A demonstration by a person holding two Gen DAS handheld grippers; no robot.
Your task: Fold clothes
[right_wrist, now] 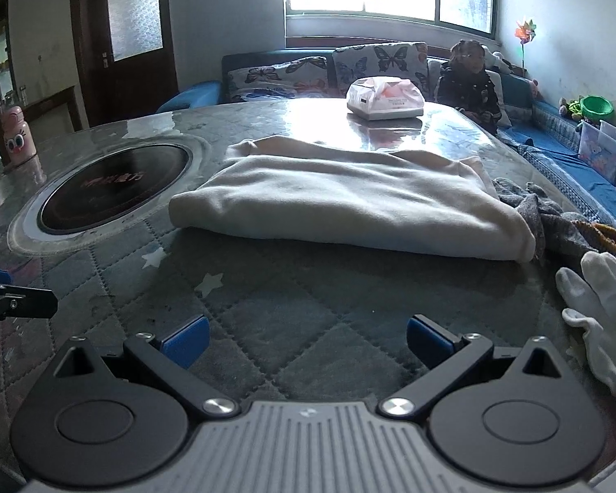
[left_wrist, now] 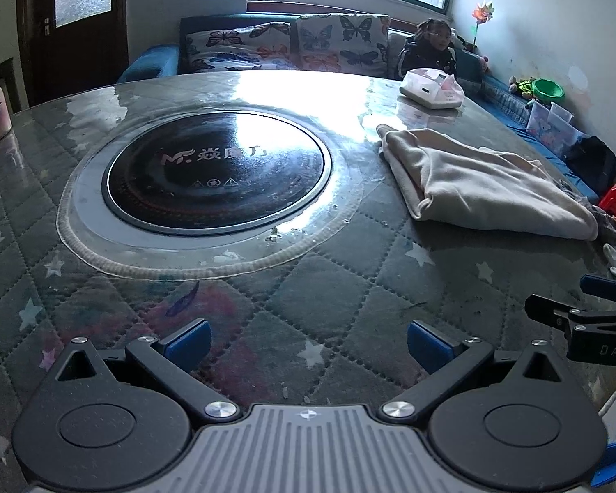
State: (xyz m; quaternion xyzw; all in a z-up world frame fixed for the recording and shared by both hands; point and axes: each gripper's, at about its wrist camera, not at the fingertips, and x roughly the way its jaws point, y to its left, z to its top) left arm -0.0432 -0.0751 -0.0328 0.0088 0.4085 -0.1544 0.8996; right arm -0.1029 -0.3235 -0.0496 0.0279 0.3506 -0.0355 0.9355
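The table (right_wrist: 308, 300) is carrying a cream garment (right_wrist: 349, 201), lying folded into a thick, soft rectangle beside the round hob (right_wrist: 115, 189). A grey garment (right_wrist: 554, 217) is lying crumpled against its right edge, seemingly waiting for folding. The left gripper (left_wrist: 308, 343) and right gripper (right_wrist: 308, 339) are hovering, fingers apart, holding nothing.

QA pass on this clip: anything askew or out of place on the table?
The cream garment looks neatly folded. A grey cloth lies crumpled against its right end, and a white glove lies loose near the table edge. Nothing spilled or damaged.
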